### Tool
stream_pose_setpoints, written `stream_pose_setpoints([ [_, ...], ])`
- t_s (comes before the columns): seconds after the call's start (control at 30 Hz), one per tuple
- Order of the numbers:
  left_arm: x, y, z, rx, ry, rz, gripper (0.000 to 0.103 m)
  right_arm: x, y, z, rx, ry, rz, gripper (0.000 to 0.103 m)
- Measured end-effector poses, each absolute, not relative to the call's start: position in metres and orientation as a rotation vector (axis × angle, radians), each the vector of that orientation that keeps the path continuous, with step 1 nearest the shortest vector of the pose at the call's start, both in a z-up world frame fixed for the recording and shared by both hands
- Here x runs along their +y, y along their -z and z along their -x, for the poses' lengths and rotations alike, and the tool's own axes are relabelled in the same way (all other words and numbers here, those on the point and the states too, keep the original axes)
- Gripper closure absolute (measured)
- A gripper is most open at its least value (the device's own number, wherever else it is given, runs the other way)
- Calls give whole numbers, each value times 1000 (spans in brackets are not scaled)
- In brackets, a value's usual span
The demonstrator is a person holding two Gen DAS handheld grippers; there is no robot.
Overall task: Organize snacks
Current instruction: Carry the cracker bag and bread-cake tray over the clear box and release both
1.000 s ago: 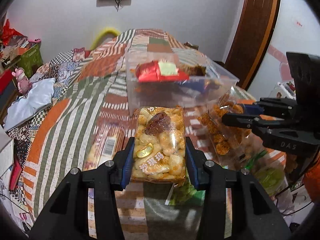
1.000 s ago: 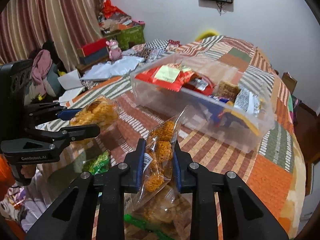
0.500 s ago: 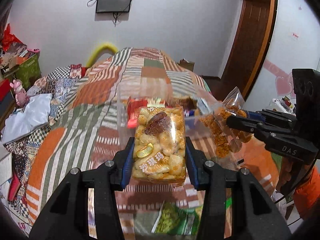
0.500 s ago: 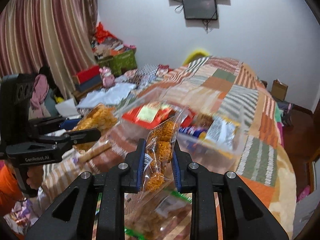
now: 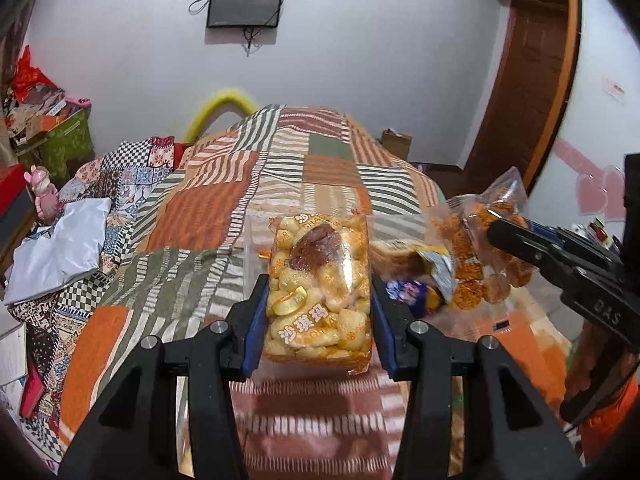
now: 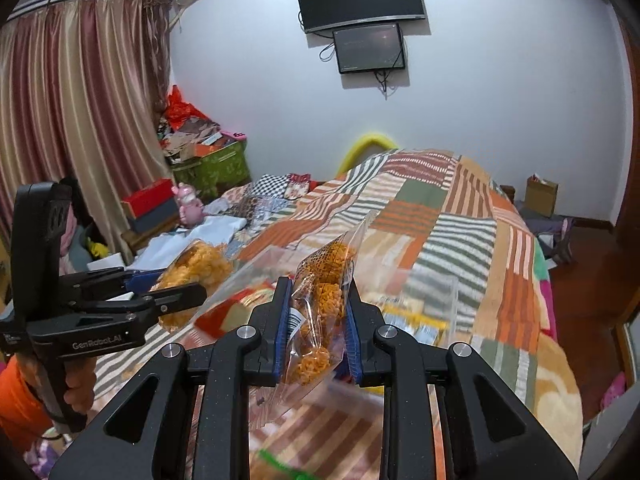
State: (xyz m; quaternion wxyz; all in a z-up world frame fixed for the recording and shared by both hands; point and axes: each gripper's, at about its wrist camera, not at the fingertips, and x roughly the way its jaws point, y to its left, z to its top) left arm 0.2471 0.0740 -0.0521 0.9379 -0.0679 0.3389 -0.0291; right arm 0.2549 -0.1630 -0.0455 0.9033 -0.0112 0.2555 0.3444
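My left gripper [image 5: 318,300] is shut on a clear packet of pale yellow puffed snacks [image 5: 318,280], held up over the bed. My right gripper [image 6: 316,312] is shut on a clear bag of orange round crackers [image 6: 324,296]; that bag also shows in the left wrist view [image 5: 476,256]. The clear plastic snack box [image 6: 424,292] lies below and ahead of both grippers, blurred, with several packets in it [image 5: 408,264]. The left gripper and its yellow packet [image 6: 196,268] show at the left of the right wrist view.
A patchwork striped quilt [image 5: 240,184] covers the bed. A white cloth [image 5: 60,248] and a pink toy [image 5: 40,188] lie at the left. A green-edged packet [image 6: 280,464] lies on the quilt below. A wooden door [image 5: 528,80] stands at the right.
Both grippers have risen with their packets and tilted up, so the snack box has dropped lower in view and more wall shows.
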Motion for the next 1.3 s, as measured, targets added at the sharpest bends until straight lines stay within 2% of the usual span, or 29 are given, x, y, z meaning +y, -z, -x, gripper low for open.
stream_pose_setpoints([
  [0.27, 82, 76, -292, 737, 6, 114, 57, -146, 62, -289, 556, -688, -7, 81],
  [0.7, 83, 94, -321, 757, -34, 48, 57, -127, 109, -317, 751, -716, -15, 81],
  [0.83, 83, 95, -323, 755, -50, 47, 54, -127, 111, -319, 772, -710, -2, 81],
  [0.87, 83, 95, -323, 757, -50, 49, 49, -128, 110, -319, 772, -708, 5, 81],
  [0.93, 84, 94, -321, 764, -47, 60, 41, -125, 108, -318, 770, -702, 27, 78],
  [1.03, 82, 92, -314, 757, -37, 58, 38, -123, 107, -316, 767, -675, 61, 73],
  [1.2, 74, 80, -296, 718, -22, 44, 25, -129, 103, -309, 736, -627, 88, 48],
  [1.3, 67, 72, -281, 697, 1, 29, 22, -134, 92, -300, 686, -599, 104, 41],
])
